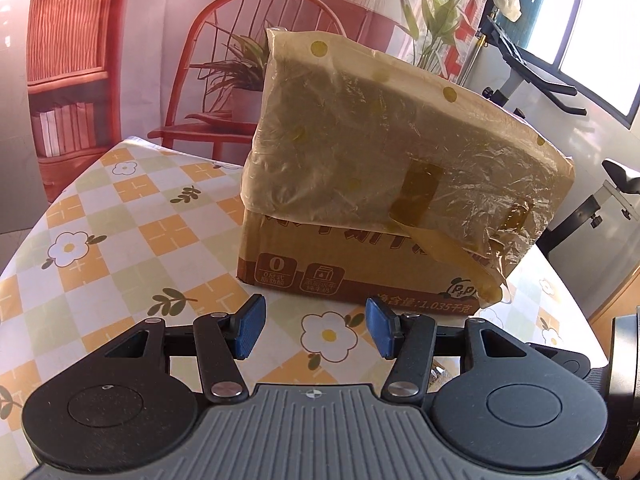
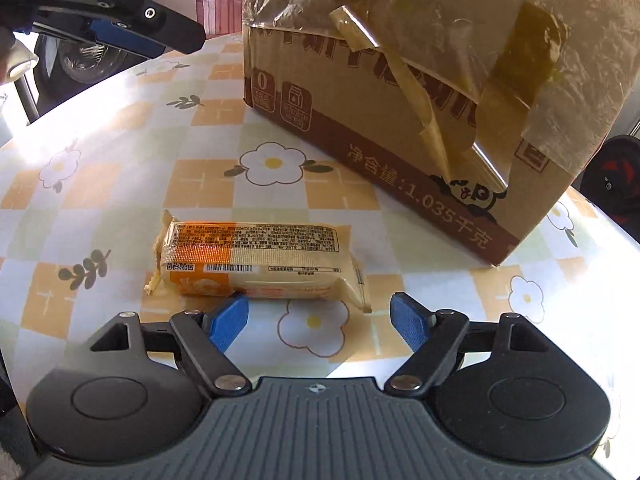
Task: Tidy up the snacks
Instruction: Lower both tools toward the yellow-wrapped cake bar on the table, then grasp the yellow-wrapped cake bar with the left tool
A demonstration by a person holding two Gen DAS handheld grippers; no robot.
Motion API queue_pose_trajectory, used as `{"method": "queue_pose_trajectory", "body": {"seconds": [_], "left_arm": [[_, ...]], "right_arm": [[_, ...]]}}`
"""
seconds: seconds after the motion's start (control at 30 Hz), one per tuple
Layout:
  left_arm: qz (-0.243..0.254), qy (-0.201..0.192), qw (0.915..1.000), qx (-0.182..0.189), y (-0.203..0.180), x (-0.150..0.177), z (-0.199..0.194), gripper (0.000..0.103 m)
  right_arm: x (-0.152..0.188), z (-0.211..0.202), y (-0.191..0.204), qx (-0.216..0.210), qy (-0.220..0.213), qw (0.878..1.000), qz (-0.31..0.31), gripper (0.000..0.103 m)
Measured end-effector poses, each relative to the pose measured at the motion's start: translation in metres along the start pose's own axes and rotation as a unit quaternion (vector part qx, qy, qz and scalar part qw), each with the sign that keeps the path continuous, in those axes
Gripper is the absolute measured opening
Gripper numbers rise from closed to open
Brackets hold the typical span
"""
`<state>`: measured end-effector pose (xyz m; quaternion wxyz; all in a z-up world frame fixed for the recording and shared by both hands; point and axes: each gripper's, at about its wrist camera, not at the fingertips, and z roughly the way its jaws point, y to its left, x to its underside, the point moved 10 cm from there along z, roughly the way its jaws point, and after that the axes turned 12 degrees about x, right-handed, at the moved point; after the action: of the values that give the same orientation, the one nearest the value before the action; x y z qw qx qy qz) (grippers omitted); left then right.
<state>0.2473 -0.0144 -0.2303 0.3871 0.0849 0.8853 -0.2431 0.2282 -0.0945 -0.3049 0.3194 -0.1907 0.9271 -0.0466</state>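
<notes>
Both views are bright with daylight. In the left wrist view the window point(image 1: 592, 32) at the upper right is blown out to white, and the cardboard box point(image 1: 360, 184) faces the lens with its shaded side, its plastic wrap dull. In the right wrist view a strong white glare washes out the tabletop point(image 2: 80, 120) at the left, and a sharp-edged shadow falls across it near the bottom. The plastic wrap glints in patches. Fisheye distortion bows the tabletop's edge and darkens the corners. Focus is crisp centrally; print stays readable.
</notes>
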Motion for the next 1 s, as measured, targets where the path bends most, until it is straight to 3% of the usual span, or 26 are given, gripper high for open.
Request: {"method": "queue_pose_trajectory", "body": {"seconds": [0.13, 0.27, 0.47, 0.8, 1.0], "left_arm": [[-0.011, 0.005, 0.9999, 0.006, 0.001, 0.006, 0.008, 0.057], [-0.031, 0.034, 0.9988, 0.018, 0.003, 0.026, 0.023, 0.057], [-0.053, 0.075, 0.9941, 0.058, -0.007, 0.058, 0.046, 0.057], [-0.040, 0.084, 0.9948, 0.040, 0.002, 0.066, 0.062, 0.057], [-0.040, 0.088, 0.9930, 0.068, -0.003, 0.067, 0.070, 0.057]], "right_arm": [[-0.015, 0.008, 0.009, -0.015, -0.014, 1.000, 0.010, 0.080], [-0.018, 0.012, 0.012, -0.024, -0.018, 0.999, 0.021, 0.078], [-0.011, 0.003, 0.006, -0.050, -0.035, 0.997, 0.047, 0.056], [-0.011, -0.004, 0.004, -0.054, -0.053, 0.994, 0.074, 0.051], [-0.008, 0.003, 0.003, -0.057, -0.038, 0.994, 0.081, 0.050]]}}
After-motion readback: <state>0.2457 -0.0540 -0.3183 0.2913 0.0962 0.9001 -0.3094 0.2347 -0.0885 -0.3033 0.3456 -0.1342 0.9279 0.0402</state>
